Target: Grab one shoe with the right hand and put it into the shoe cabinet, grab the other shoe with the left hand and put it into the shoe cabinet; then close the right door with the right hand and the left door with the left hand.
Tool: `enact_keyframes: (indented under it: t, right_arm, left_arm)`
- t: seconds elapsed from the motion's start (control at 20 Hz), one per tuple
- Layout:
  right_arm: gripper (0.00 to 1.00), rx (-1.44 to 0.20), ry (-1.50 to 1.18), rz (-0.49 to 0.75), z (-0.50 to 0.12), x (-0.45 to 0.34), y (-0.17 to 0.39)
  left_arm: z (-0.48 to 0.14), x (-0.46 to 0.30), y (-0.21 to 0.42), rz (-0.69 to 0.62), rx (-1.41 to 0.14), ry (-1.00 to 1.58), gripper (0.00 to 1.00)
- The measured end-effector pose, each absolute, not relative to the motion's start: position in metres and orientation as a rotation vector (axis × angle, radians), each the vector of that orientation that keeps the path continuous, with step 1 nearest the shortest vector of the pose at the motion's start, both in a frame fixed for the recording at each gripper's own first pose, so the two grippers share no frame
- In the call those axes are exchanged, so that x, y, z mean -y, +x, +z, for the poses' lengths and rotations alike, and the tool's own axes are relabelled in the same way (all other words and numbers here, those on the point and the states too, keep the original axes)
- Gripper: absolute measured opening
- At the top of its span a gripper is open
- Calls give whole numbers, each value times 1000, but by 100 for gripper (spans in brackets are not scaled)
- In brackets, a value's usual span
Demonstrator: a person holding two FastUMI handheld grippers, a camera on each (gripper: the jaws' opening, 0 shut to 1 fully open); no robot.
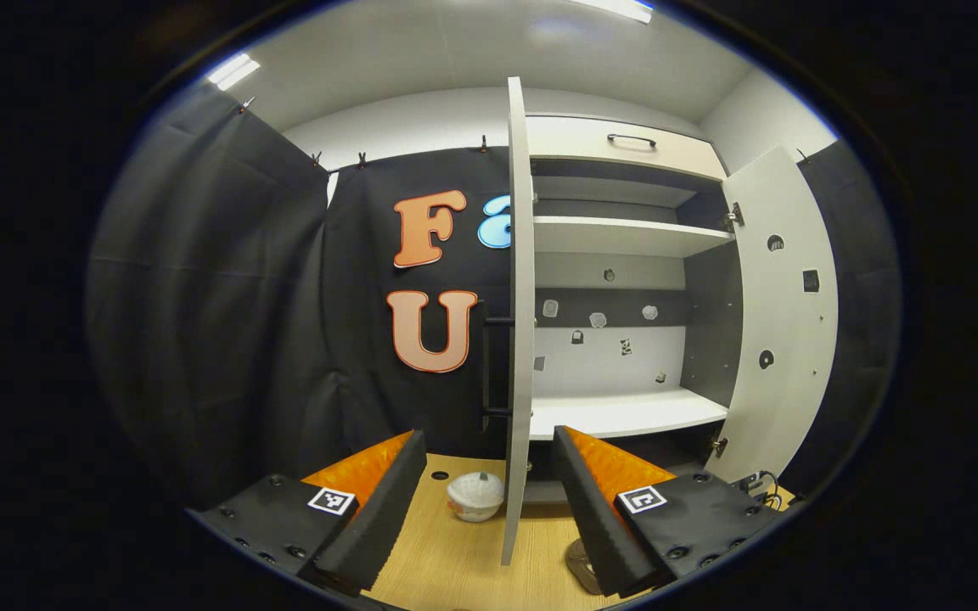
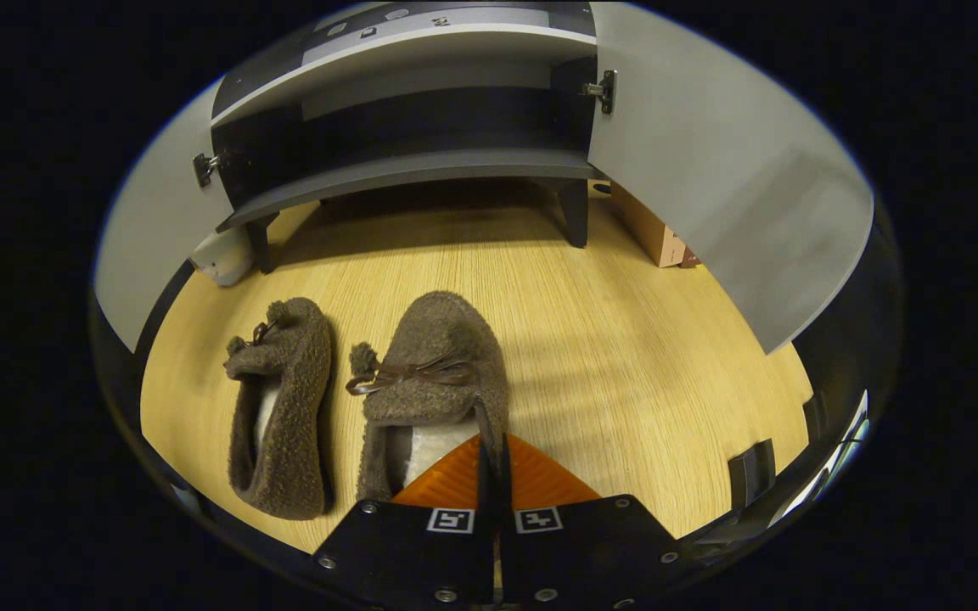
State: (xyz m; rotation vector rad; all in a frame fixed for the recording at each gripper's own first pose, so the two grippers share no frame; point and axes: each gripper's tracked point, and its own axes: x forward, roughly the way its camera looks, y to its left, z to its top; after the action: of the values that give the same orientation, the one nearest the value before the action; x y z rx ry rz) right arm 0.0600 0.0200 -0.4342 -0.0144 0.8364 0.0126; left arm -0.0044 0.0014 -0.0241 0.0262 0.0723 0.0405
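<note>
Left shoe: on the floor, ahead-left of the right gripper.
Right shoe: soft, fuzzy, light; grab its side wall.
Right gripper: closed on that shoe's edge.
Left gripper: wide open, empty, facing the cabinet.

left gripper view: level, near cabinet | right gripper view: downward, close over floor

The left gripper has two wedge-shaped fingers mounted on matte black blocks studded with small screws, each block bearing a square black-and-white marker tag. The right gripper shows the same black screwed blocks and paired marker tags.
</note>
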Motion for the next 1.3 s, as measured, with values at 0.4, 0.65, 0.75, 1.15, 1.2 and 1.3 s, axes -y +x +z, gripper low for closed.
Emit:
enact_keyframes:
  t: [0.4, 0.65, 0.75, 1.15, 1.2, 1.3]
  right_arm:
    - [2, -666, 53, 56, -310, -42, 90]
    - [2, -538, 78, 99, -214, -70, 119]
    - [2, -481, 74, 118, -171, -82, 127]
    - [2, -325, 84, 122, -23, -113, 215]
    - [1, -320, 84, 112, -18, -104, 215]
    - [1, -318, 89, 94, -5, -109, 257]
  left_arm:
    - [-19, 1, 4, 10, -54, 3, 96]
    - [-13, -5, 7, 13, -35, 20, 94]
    - [-13, -8, 9, 18, -32, 17, 94]
    - [-15, -23, 17, 25, -37, 24, 94]
    - [-16, -26, 18, 30, -39, 23, 94]
    - [-18, -32, 19, 41, -45, 23, 97]
